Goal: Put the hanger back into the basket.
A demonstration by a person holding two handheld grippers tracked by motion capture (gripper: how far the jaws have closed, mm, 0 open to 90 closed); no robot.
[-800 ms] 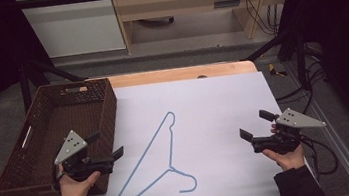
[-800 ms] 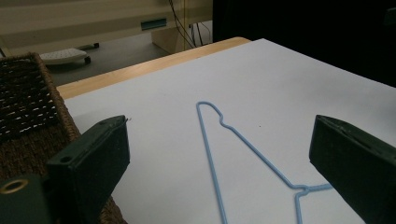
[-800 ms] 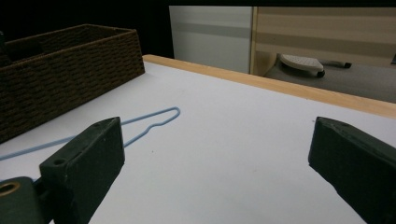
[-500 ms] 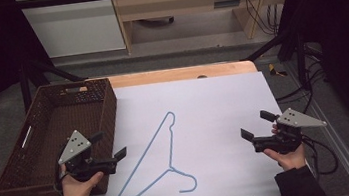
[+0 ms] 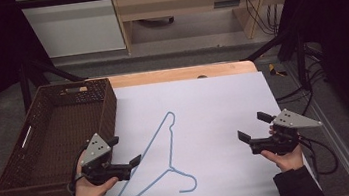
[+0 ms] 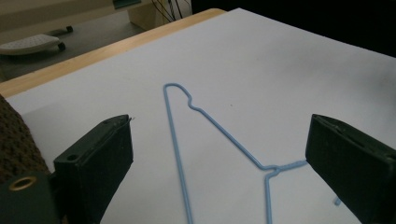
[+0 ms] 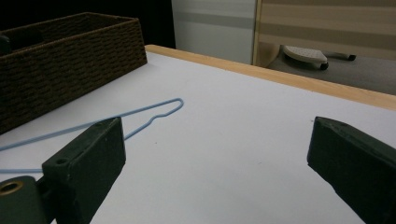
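A light blue wire hanger (image 5: 170, 167) lies flat on the white sheet (image 5: 213, 98), its hook toward the near edge. My left gripper (image 5: 124, 150) hovers just left of the hanger, open and empty. In the left gripper view the hanger (image 6: 272, 168) lies ahead between the wide jaws of that gripper (image 6: 219, 123), untouched. My right gripper (image 5: 250, 125) is held over the sheet's right side, well away from the hanger, open with nothing in it. In the right gripper view the hanger (image 7: 140, 110) lies beyond the left jaw of that gripper (image 7: 217, 123).
A dark brown wicker basket (image 5: 108, 106) stands at the table's left, beside the sheet, with nothing in it; it also shows as the basket (image 7: 70, 60) and the basket (image 6: 14, 140). A wooden table edge (image 5: 174, 74) runs along the far side.
My left gripper has edged to the right, closer to the hanger. The right gripper and the hanger have stayed where they were.
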